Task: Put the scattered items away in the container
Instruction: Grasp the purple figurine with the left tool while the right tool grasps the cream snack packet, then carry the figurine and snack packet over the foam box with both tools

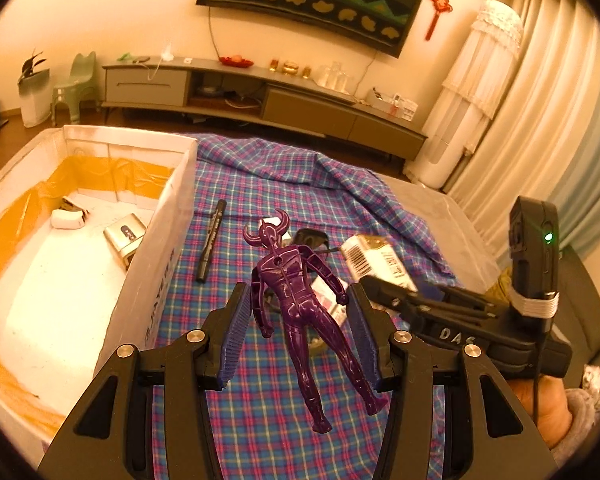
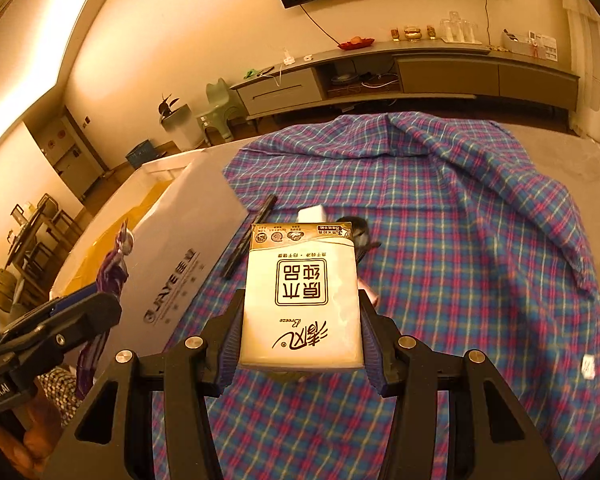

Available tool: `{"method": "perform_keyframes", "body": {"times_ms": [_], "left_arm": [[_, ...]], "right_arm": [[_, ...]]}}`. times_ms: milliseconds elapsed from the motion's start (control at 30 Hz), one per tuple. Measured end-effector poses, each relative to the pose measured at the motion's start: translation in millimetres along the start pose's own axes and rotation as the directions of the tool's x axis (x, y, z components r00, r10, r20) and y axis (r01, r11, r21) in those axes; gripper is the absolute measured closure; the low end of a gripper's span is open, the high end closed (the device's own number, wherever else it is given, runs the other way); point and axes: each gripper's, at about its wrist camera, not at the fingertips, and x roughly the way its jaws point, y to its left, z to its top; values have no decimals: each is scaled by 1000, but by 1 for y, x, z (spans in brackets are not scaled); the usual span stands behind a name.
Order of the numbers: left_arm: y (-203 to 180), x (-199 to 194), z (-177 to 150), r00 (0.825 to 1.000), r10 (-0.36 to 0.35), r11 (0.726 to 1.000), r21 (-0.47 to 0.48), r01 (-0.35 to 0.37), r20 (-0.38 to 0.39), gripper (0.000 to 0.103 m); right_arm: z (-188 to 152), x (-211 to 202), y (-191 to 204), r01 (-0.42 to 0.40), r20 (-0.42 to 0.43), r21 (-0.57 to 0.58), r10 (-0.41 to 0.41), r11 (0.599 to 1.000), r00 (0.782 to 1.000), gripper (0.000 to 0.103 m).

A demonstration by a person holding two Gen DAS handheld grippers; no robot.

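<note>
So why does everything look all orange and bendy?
Left wrist view: warm room light tints the white box orange, and the fisheye lens bends the TV cabinet. Right wrist view: same tint, with glare bleaching the tissue pack.

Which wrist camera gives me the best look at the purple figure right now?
The left wrist view: the purple figure shows whole, horned head to feet, between the left tool's pads. The right wrist view catches only a side-on sliver of it at the left edge, in front of the white box.
</note>
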Motion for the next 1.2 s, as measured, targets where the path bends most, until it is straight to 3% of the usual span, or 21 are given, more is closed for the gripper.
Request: {"method": "perform_keyframes", "body": {"times_ms": [567,1200], "left_arm": [[-6,-61,-23,999,7,997,81,-11,52,52],[32,-108,-32,994,-19,1000,24,16,110,52]], "right_arm": [[-45,-20,26,-44,-7,25,44,999,999,51],[-79,-36,75,-59,-7,-37,59,998,998,51]]}}
